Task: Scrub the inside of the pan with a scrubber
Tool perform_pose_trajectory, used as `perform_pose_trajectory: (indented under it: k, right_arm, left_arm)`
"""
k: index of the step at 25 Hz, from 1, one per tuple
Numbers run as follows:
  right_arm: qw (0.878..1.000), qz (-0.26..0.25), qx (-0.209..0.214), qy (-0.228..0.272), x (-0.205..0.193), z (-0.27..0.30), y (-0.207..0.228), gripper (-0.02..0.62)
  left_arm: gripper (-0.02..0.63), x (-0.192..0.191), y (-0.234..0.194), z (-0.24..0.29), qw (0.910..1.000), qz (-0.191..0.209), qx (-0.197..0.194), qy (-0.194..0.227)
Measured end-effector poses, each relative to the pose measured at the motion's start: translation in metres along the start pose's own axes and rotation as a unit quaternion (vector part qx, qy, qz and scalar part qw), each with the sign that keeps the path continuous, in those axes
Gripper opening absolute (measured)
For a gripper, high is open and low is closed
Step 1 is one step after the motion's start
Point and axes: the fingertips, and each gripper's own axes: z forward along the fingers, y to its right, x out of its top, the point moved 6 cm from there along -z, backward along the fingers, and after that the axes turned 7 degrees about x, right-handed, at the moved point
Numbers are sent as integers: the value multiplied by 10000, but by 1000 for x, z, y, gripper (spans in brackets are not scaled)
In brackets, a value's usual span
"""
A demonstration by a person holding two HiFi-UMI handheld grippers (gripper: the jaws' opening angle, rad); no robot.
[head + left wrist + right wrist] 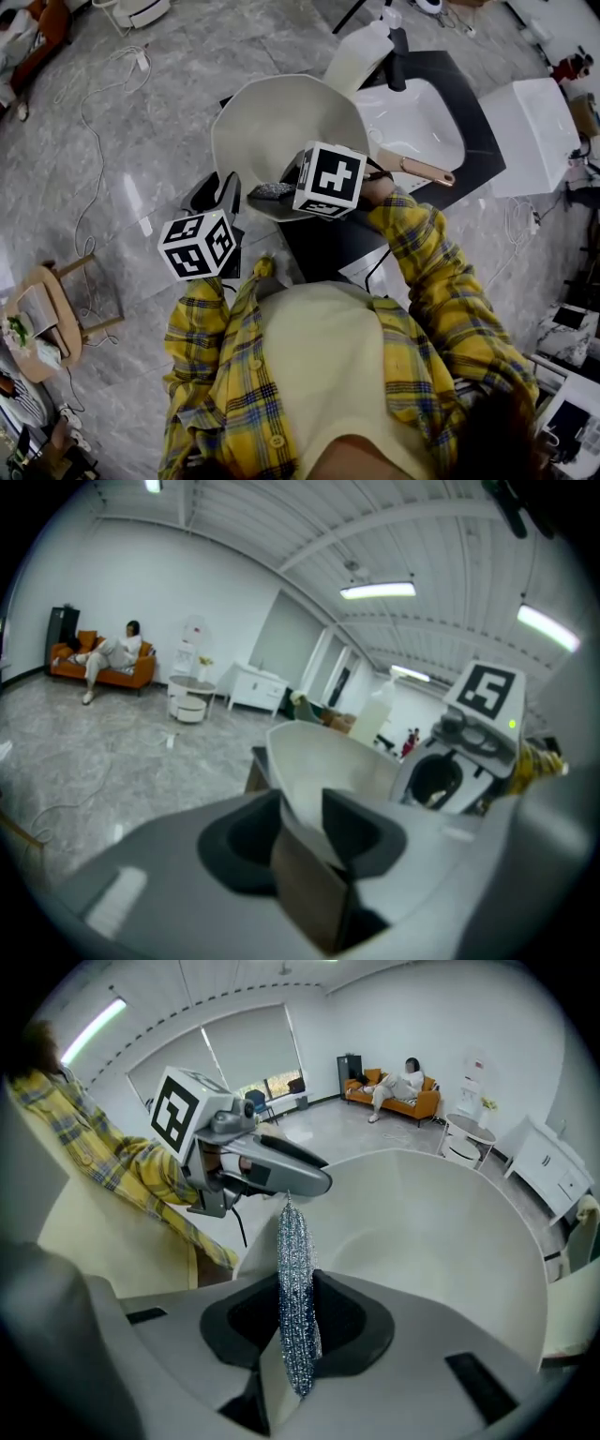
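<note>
Holding the pan [281, 122] tilted beside the sink [427, 103], scrubber [294, 1269] at its near rim.
Left gripper [302, 822] pinches only the pan's wall, so hard scrubbing could likely twist it loose; right gripper [295, 1312] is clamped on the scrubber. The bowl ahead lies open, but the left gripper crowds the near rim.

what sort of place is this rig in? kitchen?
Likely a large open hall or lab with a mock wash station, not a home kitchen: a sink in a freestanding dark counter, cables trailing over the stone floor, an orange sofa across the room.
</note>
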Motion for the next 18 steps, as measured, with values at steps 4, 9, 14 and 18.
perform_pose_trajectory:
  k: [4,9,14,18]
  right_arm:
    - [9992,117,146,363,2,-7,-3,81]
    - [9950,351,213,915,4,-18,-5,81]
    - [9881,593,98,1415,5,-32,-5,81]
    - [9834,640,-153,1690,1,-40,-7,81]
  left_arm:
    - [132,0,0,-1,10000,60,-52,-41]
    - [132,1,1,-3,9999,145,-72,-55]
    - [132,9,-6,-11,9996,254,99,112]
    - [132,18,-10,-19,9993,241,149,253]
